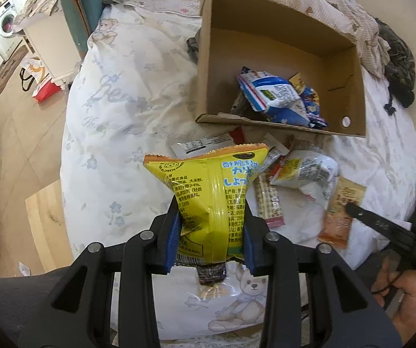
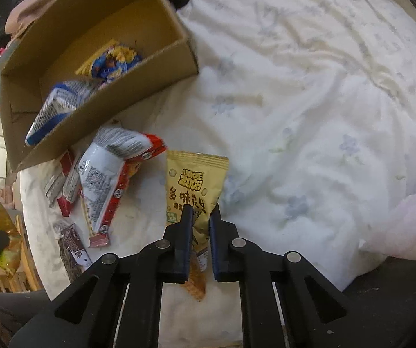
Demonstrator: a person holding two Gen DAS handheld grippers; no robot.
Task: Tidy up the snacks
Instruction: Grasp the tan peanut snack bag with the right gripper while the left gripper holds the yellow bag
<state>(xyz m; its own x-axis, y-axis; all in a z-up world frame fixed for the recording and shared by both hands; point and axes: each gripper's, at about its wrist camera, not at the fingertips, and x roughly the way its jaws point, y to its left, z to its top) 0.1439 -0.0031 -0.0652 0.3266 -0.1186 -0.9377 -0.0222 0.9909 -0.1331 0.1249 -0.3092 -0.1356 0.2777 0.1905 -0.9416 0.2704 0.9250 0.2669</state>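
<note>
yellow snack bag pinched in left hand-held gripper, tan peanut pkt squeezed in narrowly-open right hand-held gripper

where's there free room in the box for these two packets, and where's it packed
Inside the cardboard box, the bare floor by its far wall and left wall is free. Its near right corner is crowded with the blue-white packet. Loose snacks crowd the quilt before the box.

A glossy, crinkled plastic yellow snack bag is catching light at lower centre. The box above is showing matt brown cardboard. Soft printed cotton bedsheet is wrinkling across the right.
</note>
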